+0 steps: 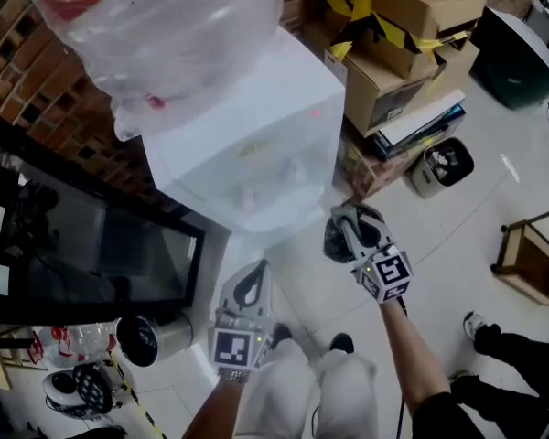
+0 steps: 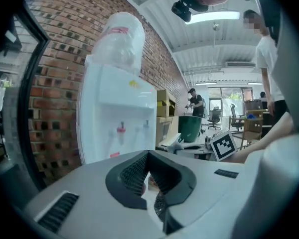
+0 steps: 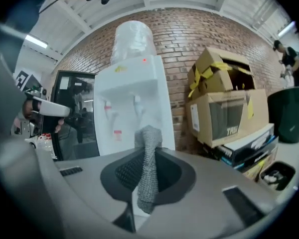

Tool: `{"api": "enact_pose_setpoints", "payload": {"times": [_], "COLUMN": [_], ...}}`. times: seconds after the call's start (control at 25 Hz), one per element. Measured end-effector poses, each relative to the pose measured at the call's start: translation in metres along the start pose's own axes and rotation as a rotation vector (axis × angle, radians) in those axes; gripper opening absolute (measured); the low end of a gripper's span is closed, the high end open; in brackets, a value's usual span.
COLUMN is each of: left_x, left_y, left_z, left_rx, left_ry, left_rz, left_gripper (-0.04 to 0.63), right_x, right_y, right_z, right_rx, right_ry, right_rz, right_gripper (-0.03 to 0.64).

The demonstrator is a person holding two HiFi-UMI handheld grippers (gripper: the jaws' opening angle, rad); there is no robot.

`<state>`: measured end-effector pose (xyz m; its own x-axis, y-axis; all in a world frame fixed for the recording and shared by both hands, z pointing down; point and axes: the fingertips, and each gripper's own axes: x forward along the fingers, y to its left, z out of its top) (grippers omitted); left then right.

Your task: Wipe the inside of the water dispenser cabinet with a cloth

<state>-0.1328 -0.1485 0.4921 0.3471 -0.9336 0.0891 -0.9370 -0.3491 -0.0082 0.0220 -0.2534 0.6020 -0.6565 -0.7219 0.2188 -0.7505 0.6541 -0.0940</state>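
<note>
Grey knit cloth hangs bunched before the white water dispenser.

Head view looks steeply down on the dispenser from above and close by, while left gripper view and right gripper view face its front from low, a little farther off, sharing its taps.

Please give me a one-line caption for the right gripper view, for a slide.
Right gripper shut on a grey cloth, facing the white water dispenser beside stacked cardboard boxes.
</note>
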Motion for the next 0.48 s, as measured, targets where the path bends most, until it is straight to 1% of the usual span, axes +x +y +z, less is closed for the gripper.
{"api": "enact_pose_setpoints", "payload": {"times": [0.08, 0.2, 0.28, 0.36, 0.48], "left_x": [0.002, 0.018, 0.036, 0.052, 0.069], "left_y": [0.001, 0.003, 0.006, 0.008, 0.002], "left_z": [-0.05, -0.121, -0.16, -0.19, -0.227], "left_rx": [0.027, 0.031, 0.007, -0.016, -0.043], "left_ry": [-0.001, -0.006, -0.018, -0.039, -0.044], "left_rz": [-0.025, -0.046, -0.038, -0.026, -0.058], "left_gripper": [0.002, 0.002, 0.002, 0.002, 0.002], "right_x": [0.02, 0.058, 0.084, 0.109, 0.139], "right_y": [0.009, 0.02, 0.026, 0.028, 0.031], "right_z": [-0.056, -0.128, -0.156, -0.175, -0.197], "right_rx": [0.033, 0.02, 0.002, -0.016, -0.02], "right_ry": [-0.015, -0.019, -0.029, -0.032, -0.041], "right_rz": [0.021, 0.038, 0.05, 0.063, 0.084], "right_gripper": [0.038, 0.038, 0.038, 0.038, 0.038]}}
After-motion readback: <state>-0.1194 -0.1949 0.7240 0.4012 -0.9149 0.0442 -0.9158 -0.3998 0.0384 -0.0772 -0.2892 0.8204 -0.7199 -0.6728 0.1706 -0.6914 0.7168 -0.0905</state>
